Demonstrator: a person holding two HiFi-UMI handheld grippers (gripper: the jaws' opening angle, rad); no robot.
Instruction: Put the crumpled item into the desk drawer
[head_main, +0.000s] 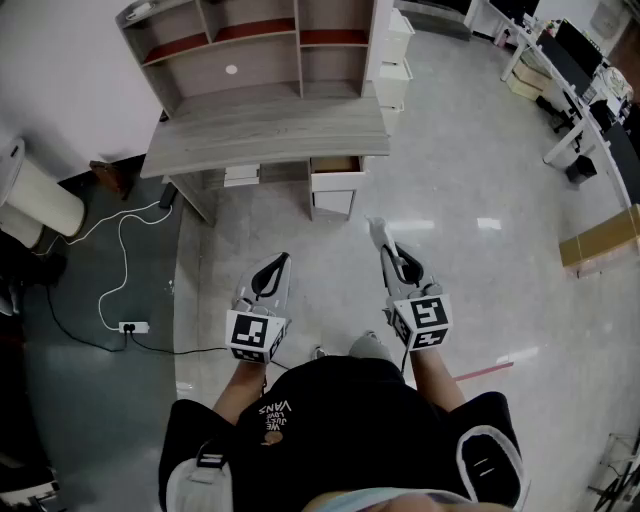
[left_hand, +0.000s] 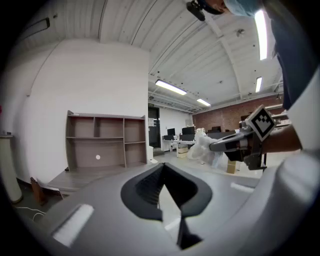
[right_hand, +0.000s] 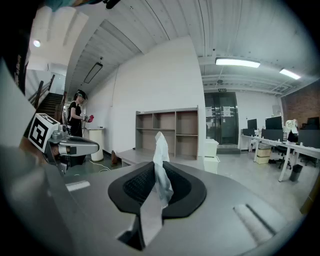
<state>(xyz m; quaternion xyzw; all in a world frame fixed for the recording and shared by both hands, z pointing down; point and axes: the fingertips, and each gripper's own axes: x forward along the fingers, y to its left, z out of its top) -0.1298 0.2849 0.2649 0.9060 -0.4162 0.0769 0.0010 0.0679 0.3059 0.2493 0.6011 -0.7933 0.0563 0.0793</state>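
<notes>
Wide view first: the pale, glossy floor (head_main: 470, 170) runs off to office furniture at the far right. The person stands well back on it, not yet at the target.

Far centre sits the grey wooden desk (head_main: 260, 130), with a hutch of shelves (head_main: 250, 45) standing on its far edge. Under the desk's right end, the desk drawer (head_main: 335, 165) is pulled out toward us with its mouth open. It looks ready to receive, so neither hand should be needed at it.

Now the 2 grippers, both held out in front, roughly level and aimed at the desk. The left gripper (head_main: 280, 264) is clenched on nothing, its jaws flat together, a spare for now. The right gripper (head_main: 388, 252) is the busy one. It pinches the crumpled item (right_hand: 160, 147), a thin white wad that pokes up past the tips and trails back between the pads. I'd judge it is gripped mid-length so that it cannot slip loose on the way over. It is well apart from the drawer, so the carry and the drop are left to do.

Writing now. Each gripper's cube (head_main: 258, 335) shows only black-and-white square markers, no letters. The black shirt (head_main: 350, 410) carries white print, upside down from here. "VANS" reads clearly; the smaller words beside it are too fine to call.
</notes>
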